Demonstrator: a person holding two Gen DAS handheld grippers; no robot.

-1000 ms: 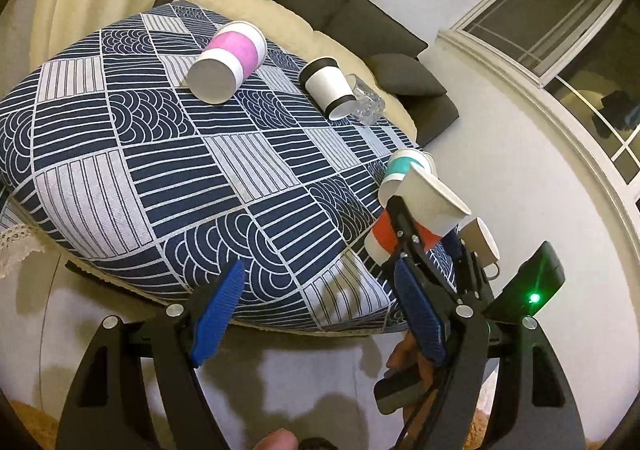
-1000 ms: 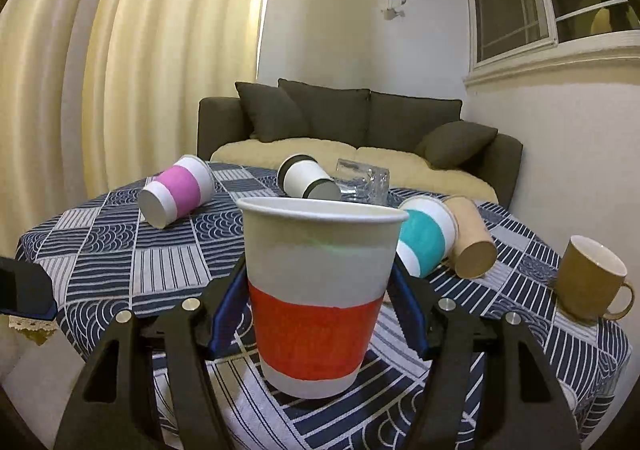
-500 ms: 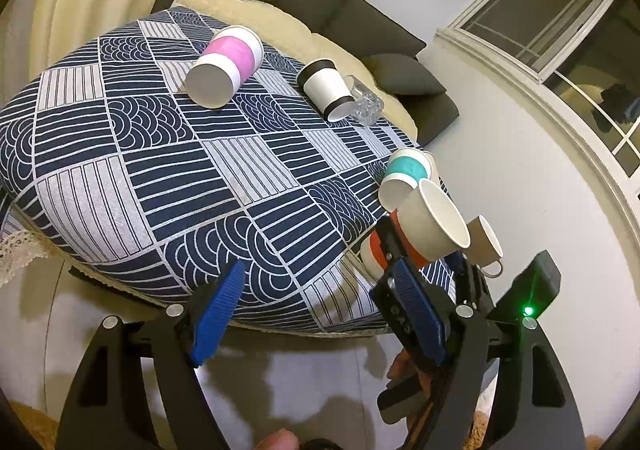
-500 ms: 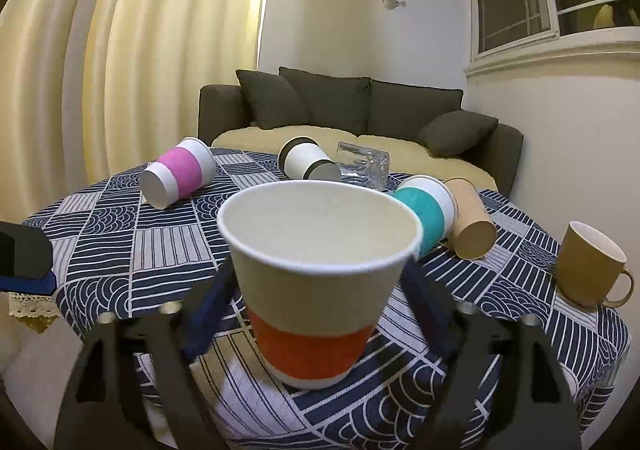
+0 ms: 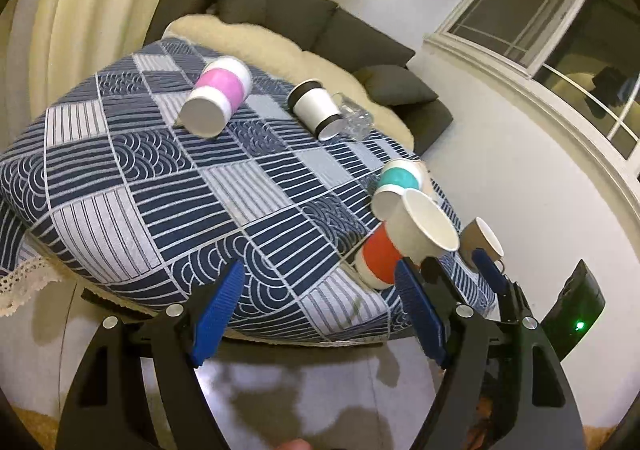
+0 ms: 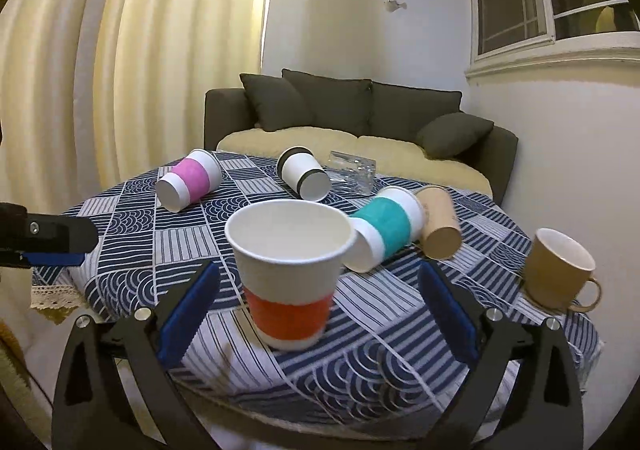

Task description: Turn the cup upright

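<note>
While the orange-banded paper cup (image 6: pixel 289 274) stands upright on the patterned tablecloth (image 6: pixel 400 354) at lower centre of the right wrist view, the right gripper (image 6: pixel 318 310) sits around it with its blue pads (image 6: pixel 188 314) spread wide, clear gaps on both sides, gripping nothing. Cup mouth faces up, base on the cloth near the table's close edge.

Left wrist view: the same cup (image 5: pixel 404 238) appears at right of centre, with the right gripper's fingers just below it. Left gripper (image 5: pixel 316 314) is wide open and empty, hanging off the table edge over the floor.

Other items on the cloth:
- teal-banded cup (image 6: pixel 382 234) on its side, just behind the orange one
- brown paper cup (image 6: pixel 440 228) on its side, beside the teal one
- pink-banded cup (image 6: pixel 188 178) on its side, left rear
- black-banded cup (image 6: pixel 304 174) on its side, centre rear
- clear glass (image 6: pixel 354 172) beside it
- tan mug (image 6: pixel 558 270) upright, right edge
</note>
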